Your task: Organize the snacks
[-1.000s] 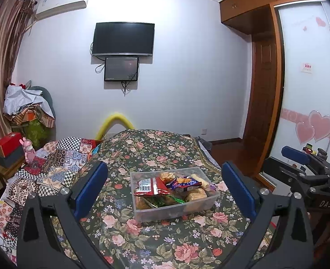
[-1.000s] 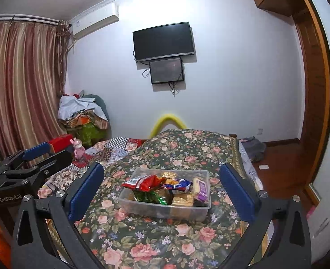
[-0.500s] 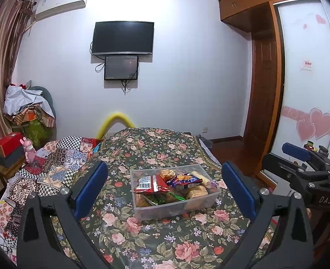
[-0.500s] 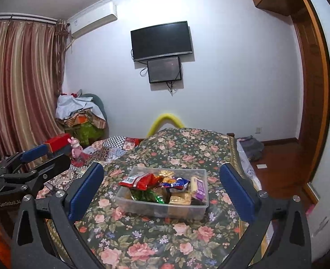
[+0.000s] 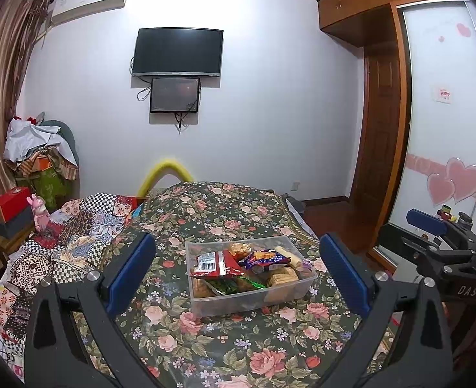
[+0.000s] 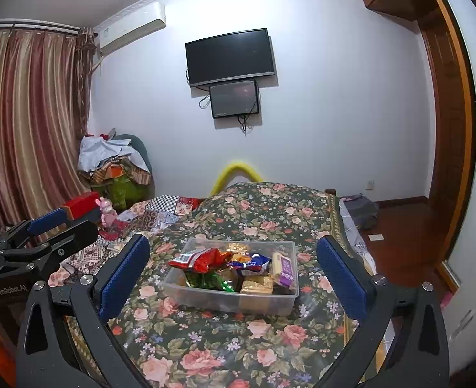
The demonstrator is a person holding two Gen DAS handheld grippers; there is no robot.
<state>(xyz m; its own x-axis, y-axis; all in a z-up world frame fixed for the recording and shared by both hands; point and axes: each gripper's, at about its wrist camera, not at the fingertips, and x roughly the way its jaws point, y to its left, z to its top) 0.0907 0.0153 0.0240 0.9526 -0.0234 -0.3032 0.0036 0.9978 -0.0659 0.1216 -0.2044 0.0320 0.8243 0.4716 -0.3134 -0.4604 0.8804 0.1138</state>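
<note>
Both grippers, left and right, hang spread wide and empty, framing the bin at lower centre on the floral cloth. Every snack you can see lies heaped inside it; lower layers are probably hidden. Whichever packet you grip, pinch one loose edge, clear of neighbours.

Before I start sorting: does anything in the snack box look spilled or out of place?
Nothing has spilled. The clear box sits flat on the floral cloth, but the red packet rides on top, overhanging the left rim.
</note>
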